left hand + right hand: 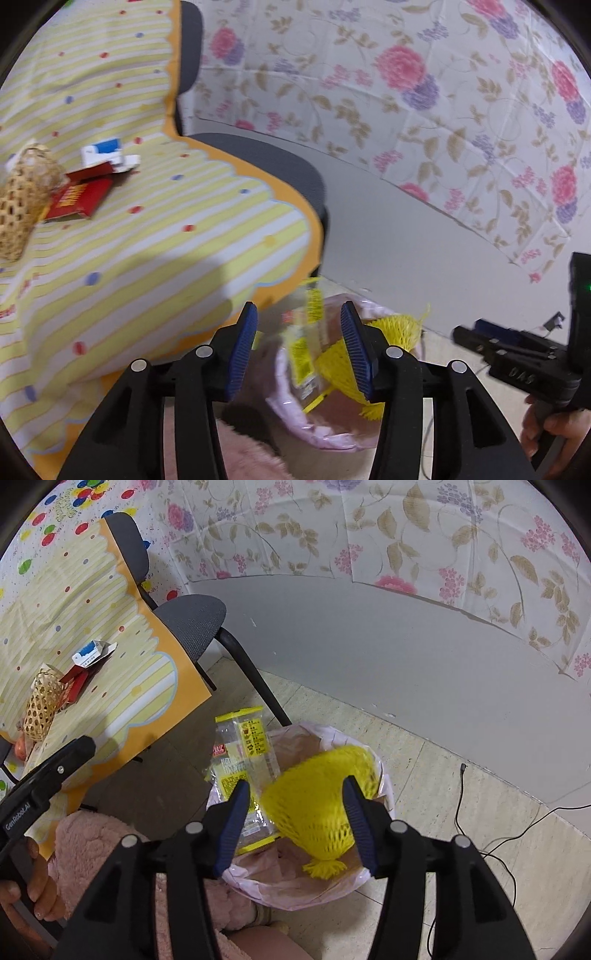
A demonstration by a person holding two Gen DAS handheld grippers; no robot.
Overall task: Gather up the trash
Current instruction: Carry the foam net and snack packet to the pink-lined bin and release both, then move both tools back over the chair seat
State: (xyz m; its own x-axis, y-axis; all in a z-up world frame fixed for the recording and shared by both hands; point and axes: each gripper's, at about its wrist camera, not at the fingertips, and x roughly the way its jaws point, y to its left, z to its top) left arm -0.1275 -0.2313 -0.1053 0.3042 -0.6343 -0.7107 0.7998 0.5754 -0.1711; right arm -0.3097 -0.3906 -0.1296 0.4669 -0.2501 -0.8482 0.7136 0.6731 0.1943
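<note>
Currently both claws gape wide, holding nothing: right claw over bin, yellow foam net and wrapper dropping in. Keep left claw clear; remaining trash sits on counter.

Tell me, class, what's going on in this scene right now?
A person with a gripper in each hand is clearing trash into a bin lined with a pink bag on the floor beside a table. Both the right gripper and the left gripper are open above the bin. A yellow foam net and a clear plastic wrapper are at the bin's mouth, blurred, apparently just dropped. On the table remain a red box, a blue-and-white carton and a tan foam net.
</note>
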